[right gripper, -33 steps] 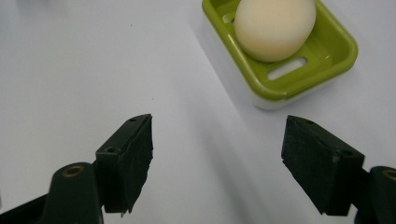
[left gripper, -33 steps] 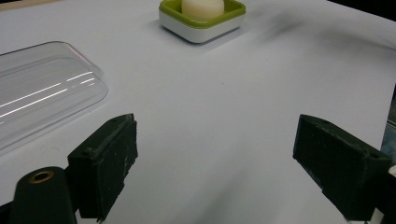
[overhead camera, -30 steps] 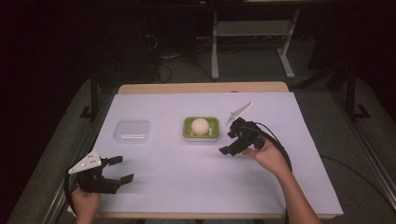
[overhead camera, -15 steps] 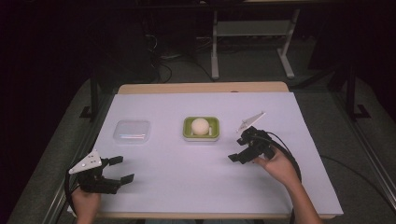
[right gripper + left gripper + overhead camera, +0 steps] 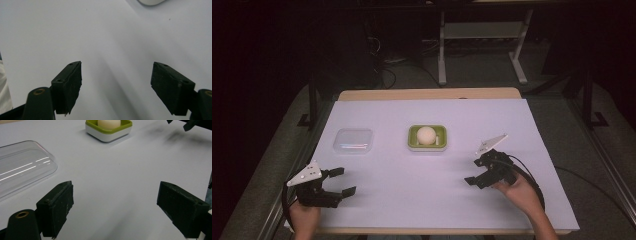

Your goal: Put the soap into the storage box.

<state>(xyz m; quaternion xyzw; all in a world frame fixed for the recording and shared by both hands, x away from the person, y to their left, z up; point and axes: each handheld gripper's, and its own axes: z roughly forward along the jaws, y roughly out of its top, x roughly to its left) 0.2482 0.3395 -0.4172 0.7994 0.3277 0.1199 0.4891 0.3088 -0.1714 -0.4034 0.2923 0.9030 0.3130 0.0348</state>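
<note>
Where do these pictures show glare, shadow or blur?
High view: the room beyond the table is dark, the white sheet evenly lit. Left gripper view: bright streaks of glare on the clear lid, and a soft, blurred shadow under the right gripper. Right gripper view: faint shadow bands on the sheet between the jaws, which look sharp.

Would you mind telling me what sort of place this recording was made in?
Probably a lab or workshop set up for recording: a table under a plain white sheet, a metal-legged bench and loose cables on the dark floor behind, and a hand-held gripper in each hand.
</note>
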